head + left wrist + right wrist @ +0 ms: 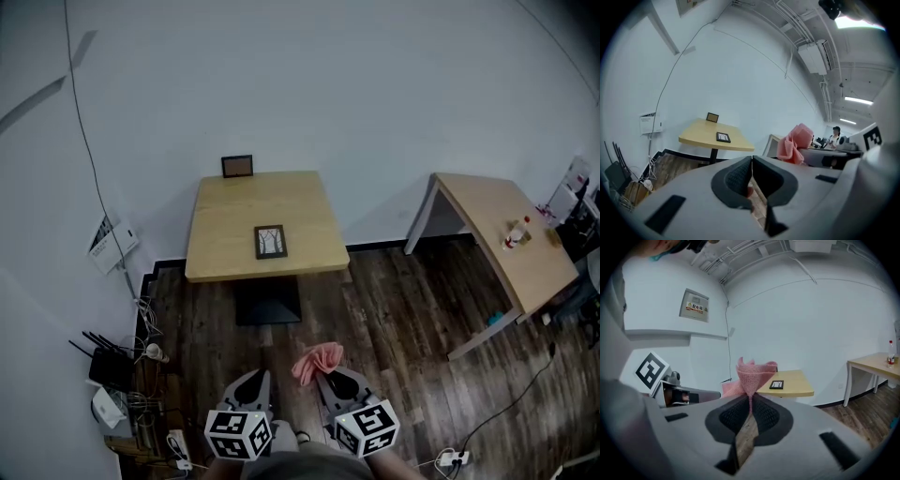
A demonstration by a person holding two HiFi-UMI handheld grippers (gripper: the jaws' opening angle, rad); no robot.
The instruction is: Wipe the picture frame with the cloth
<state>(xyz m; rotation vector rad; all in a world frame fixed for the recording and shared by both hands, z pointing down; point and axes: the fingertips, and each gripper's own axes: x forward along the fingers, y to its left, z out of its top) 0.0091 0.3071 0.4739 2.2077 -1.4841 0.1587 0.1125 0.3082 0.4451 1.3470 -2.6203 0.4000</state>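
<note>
A small dark picture frame lies flat on the square wooden table ahead; it also shows in the left gripper view and the right gripper view. A second frame stands upright at the table's far edge. My right gripper is shut on a pink cloth, which sticks up bunched from the jaw tips. My left gripper is shut with nothing in it. Both hang low over the floor, well short of the table.
A longer wooden table with a bottle stands at the right. Routers and cables crowd the floor at the left wall. A power strip lies at the lower right. Dark wood flooring lies between me and the tables.
</note>
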